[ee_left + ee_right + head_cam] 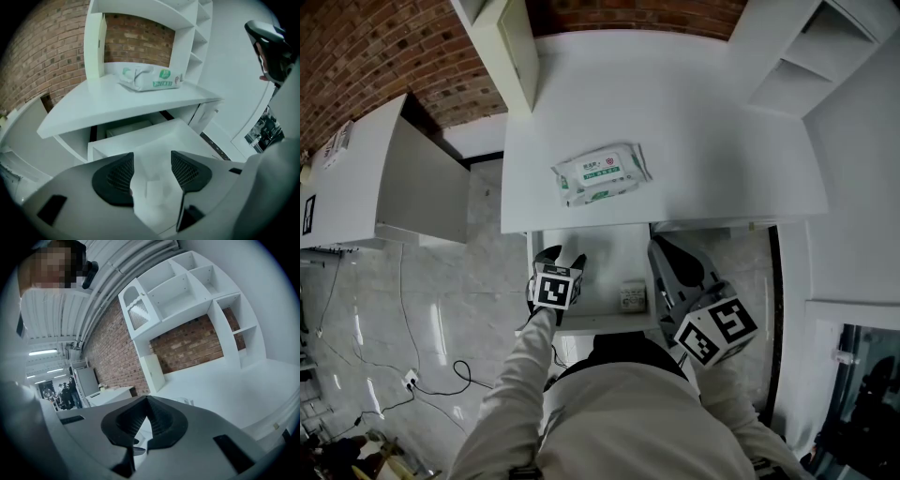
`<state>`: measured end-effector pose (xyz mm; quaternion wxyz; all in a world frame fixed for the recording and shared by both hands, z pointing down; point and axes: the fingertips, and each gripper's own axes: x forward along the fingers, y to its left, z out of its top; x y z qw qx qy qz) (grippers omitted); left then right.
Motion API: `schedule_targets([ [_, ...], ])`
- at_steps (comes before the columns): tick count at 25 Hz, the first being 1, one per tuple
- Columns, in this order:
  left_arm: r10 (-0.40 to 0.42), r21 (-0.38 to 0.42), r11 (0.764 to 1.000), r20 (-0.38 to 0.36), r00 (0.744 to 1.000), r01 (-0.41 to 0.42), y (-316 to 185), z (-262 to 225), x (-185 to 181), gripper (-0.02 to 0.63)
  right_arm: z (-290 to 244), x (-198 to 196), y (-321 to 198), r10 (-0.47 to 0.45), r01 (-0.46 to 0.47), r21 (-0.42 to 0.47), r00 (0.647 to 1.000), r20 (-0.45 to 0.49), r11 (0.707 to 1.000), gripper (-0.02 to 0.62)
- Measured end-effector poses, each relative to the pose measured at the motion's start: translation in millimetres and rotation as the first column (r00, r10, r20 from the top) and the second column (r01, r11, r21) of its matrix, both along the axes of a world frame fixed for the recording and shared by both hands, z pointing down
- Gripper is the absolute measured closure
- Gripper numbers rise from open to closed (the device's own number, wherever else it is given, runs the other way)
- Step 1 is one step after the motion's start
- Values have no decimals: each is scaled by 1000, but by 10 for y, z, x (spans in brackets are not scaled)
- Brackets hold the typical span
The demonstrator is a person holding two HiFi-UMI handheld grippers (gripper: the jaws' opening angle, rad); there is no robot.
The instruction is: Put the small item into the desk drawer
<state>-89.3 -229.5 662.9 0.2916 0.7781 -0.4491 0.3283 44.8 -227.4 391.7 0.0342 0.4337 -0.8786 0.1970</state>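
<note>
The desk drawer (598, 246) stands pulled out under the white desk (712, 159). A small pale boxed item (632, 298) lies on the drawer floor near its front right corner. My left gripper (563, 258) hovers over the drawer's left half, open and holding nothing. In the left gripper view its jaws (152, 174) stand wide apart over the drawer (154, 140), with only a faint pale square on the floor between them. My right gripper (660, 249) is at the drawer's right edge. In the right gripper view its pads (146, 414) meet, shut and empty.
A pack of wet wipes (602, 174) lies on the desk top, also seen in the left gripper view (150, 79). White shelving (811, 56) stands at the back right and a white panel (514, 52) at the back left. A low white cabinet (384, 178) is at the left, with cables on the floor (422, 375).
</note>
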Motion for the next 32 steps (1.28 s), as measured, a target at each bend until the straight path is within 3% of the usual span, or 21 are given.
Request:
schedule_targets([
  [7,-11,119,993,-35,999,15,-74,-516,2,355,4,38,74,18,-18,-1,1000,16,1000,568],
  [13,-38,227,973,-56,998,49,-96,-926,-79,391,-83,20,158,17,-17,27,1000,17,999,568],
  [26,-118,439,886,-100,988,151,-34,-1718,-405,466,-197,-24,316,8,-9,60,1000,14,998,568],
  [32,-137,489,854,-119,983,178,61,-2005,-485,502,-245,-82,383,-2,0,71,1000,20,998,568],
])
